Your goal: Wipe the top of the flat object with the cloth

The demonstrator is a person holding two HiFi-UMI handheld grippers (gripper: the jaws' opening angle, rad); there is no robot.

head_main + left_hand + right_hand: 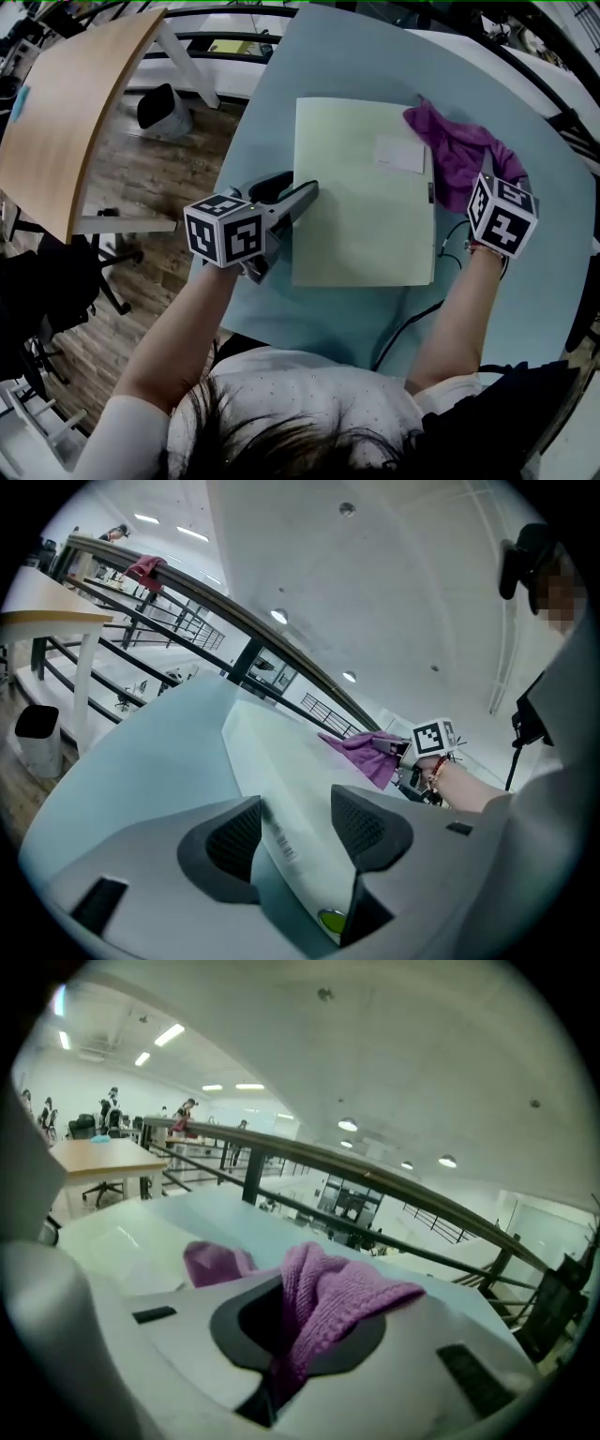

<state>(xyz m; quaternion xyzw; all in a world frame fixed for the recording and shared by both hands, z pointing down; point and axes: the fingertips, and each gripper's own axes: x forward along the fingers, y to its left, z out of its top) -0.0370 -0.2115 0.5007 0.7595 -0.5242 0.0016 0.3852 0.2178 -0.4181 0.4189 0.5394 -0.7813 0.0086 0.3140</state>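
Left tool point(298, 829) is clamped on the edge of the flat object point(361, 197), a pale green folder-like thing. In the left gripper view its spine, w/ a barcode, runs btwn the two dark pads, one pad on either side. Prob. there to pin the thing down while the other side wipes.

Right tool point(302, 1335) is closed tight on the cloth point(448, 142), a purple knit. In the right gripper view the fabric bulges up out of the jaws and flops ahead of the tool. In the head view the cloth sits just ahead of the right tool, bunched at the flat object's far corner on that side. Part of it overlaps the corner; the rest lies on the desk point(347, 56) beside it.

The flat object lies flat on the desk btwn the two tools, w/ a small white label point(400, 154) on top, near the cloth.

Progress, as a judgement: early.
- Both grips are set, i.e. prep done.
- Cloth touches only that one corner. The rest of the top, across to the left tool and back toward the person, has no cloth on it.
- No dirt or streaks show, so can't tell what, if anything, is wiped.
- Left to do: drag the cloth over the whole top, incl. round the label and up to the clamped edge.
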